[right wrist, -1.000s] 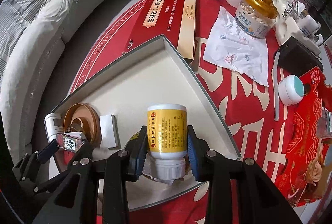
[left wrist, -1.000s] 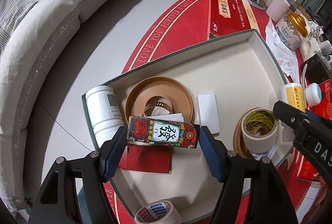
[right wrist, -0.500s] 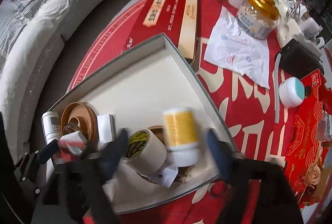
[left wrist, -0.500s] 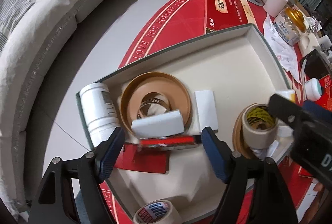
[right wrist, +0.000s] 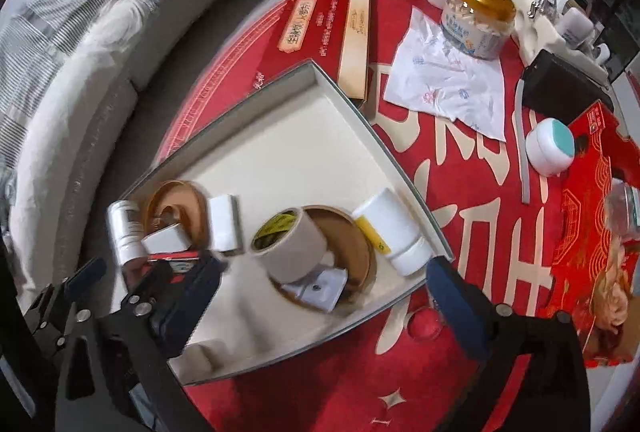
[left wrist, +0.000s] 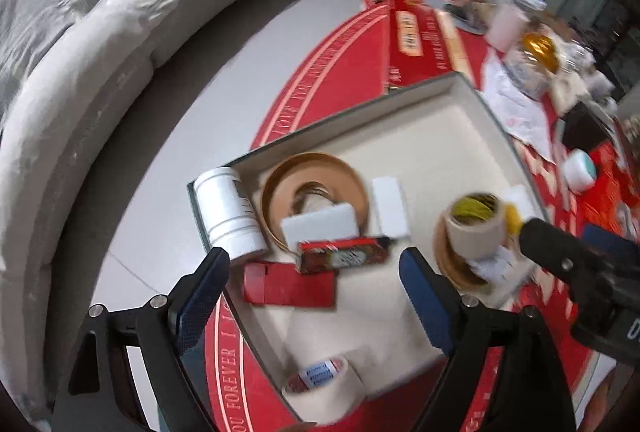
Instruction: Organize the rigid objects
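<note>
A grey-rimmed tray (left wrist: 420,160) (right wrist: 288,152) sits on the red tablecloth. My left gripper (left wrist: 312,296) hovers over its near end, jaws opening and apart from the small red patterned box (left wrist: 342,256), which lies below against a brown round lid (left wrist: 314,192). My right gripper (right wrist: 324,302) is wide and still opening, with nothing between its fingers. The yellow-labelled white bottle (right wrist: 390,228) lies on its side by the tray's right wall, beside a beige tape roll (right wrist: 288,244) (left wrist: 474,220).
Also in the tray are a white jar (left wrist: 228,212), a white block (left wrist: 386,204), a red card (left wrist: 288,286) and a printed tape roll (left wrist: 320,376). Beyond it lie a long red box (right wrist: 316,16), a gold-lidded jar (right wrist: 478,18), a napkin (right wrist: 448,80) and a teal-topped jar (right wrist: 550,148).
Both grippers opened and lifted. The left let go of the red patterned box, the right let go of the yellow-labelled bottle, and both things now lie in the tray.
</note>
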`<state>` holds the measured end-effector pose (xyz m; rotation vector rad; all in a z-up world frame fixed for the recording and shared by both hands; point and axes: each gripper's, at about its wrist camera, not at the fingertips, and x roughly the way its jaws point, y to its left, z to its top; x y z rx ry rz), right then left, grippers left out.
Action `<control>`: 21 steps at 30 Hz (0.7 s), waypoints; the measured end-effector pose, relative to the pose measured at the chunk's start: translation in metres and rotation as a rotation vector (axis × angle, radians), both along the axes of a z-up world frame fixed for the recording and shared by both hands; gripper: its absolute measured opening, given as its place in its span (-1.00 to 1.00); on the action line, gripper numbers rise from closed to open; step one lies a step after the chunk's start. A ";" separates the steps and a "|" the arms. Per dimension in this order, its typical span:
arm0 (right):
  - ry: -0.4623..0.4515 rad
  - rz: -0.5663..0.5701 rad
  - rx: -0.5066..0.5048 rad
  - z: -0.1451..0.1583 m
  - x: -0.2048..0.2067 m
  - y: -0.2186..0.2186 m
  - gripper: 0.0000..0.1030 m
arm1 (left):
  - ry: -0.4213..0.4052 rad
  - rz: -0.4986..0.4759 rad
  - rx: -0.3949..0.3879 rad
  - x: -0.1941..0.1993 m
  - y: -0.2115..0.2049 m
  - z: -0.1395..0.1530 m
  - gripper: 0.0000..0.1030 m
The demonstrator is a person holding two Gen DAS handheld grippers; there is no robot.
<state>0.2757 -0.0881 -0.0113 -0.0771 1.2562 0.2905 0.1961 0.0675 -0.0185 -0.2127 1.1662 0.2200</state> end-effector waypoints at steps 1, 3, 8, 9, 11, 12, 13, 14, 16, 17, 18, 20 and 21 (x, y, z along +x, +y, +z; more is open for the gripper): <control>-0.007 0.001 0.009 0.004 -0.005 -0.001 1.00 | -0.014 -0.015 -0.027 -0.005 -0.002 0.004 0.73; -0.003 0.004 0.043 0.011 -0.013 -0.003 1.00 | -0.015 -0.026 -0.090 -0.012 -0.003 0.007 0.73; 0.040 0.005 0.079 0.021 -0.026 -0.003 1.00 | 0.047 -0.019 -0.048 -0.029 -0.012 0.012 0.73; 0.029 0.011 0.053 0.024 -0.030 -0.002 1.00 | 0.050 -0.013 -0.028 -0.033 -0.013 0.014 0.73; 0.018 0.024 0.019 0.028 -0.036 0.000 1.00 | 0.054 0.003 -0.021 -0.041 -0.012 0.016 0.73; 0.019 0.024 0.002 0.030 -0.040 0.000 1.00 | 0.055 0.012 -0.022 -0.045 -0.010 0.017 0.73; 0.021 0.022 -0.003 0.030 -0.041 0.000 1.00 | 0.054 0.017 -0.021 -0.048 -0.009 0.018 0.73; 0.026 0.021 -0.008 0.031 -0.042 -0.001 1.00 | 0.053 0.024 -0.010 -0.051 -0.008 0.021 0.73; 0.027 0.012 -0.029 0.033 -0.045 -0.003 1.00 | 0.057 0.029 0.008 -0.051 -0.010 0.023 0.73; 0.023 0.009 -0.039 0.034 -0.046 -0.004 1.00 | 0.058 0.033 0.007 -0.053 -0.009 0.024 0.73; 0.017 0.008 -0.050 0.036 -0.048 -0.004 1.00 | 0.058 0.037 0.001 -0.053 -0.009 0.025 0.73; 0.015 0.010 -0.055 0.037 -0.049 -0.004 1.00 | 0.058 0.041 -0.006 -0.054 -0.008 0.027 0.73; 0.014 0.010 -0.055 0.038 -0.050 -0.004 1.00 | 0.057 0.041 -0.006 -0.055 -0.008 0.028 0.73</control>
